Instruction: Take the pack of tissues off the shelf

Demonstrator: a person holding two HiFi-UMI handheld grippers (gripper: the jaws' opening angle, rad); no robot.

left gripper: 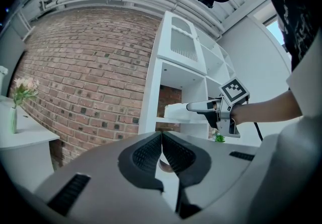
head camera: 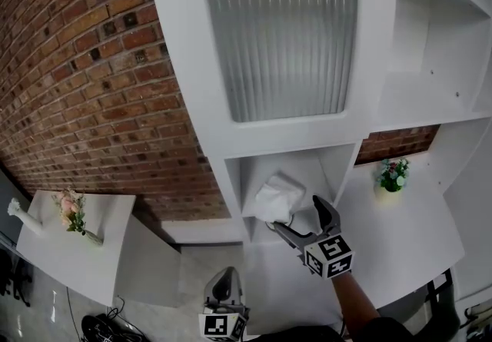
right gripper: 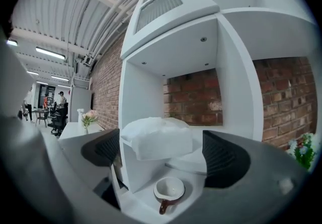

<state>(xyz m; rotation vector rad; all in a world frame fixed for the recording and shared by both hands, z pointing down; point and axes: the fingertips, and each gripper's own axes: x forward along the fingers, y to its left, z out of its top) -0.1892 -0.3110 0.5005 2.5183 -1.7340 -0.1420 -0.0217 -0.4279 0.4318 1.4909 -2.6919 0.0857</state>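
- A red brick wall [head camera: 92, 87] runs to my left.
- A white shelf unit [head camera: 188, 64] with a ribbed glass door [head camera: 280, 33] stands before me.
- A white table [head camera: 54, 256] holds flowers [head camera: 71, 208].
- Strip lights [right gripper: 50, 53] glow overhead.

Pack of tissues [head camera: 274, 198]: on shelf [right gripper: 192, 163], front edge. Cup [right gripper: 168, 189]: on the level below. My right hand-held gripper [head camera: 294, 212]: before the pack. Plant [head camera: 393, 174]: right surface [head camera: 407, 233]. Flowers [head camera: 73, 211]: far-left surface [head camera: 69, 256].

Open-fronted shelf bay [head camera: 311, 171], cup [right gripper: 169, 190] beneath
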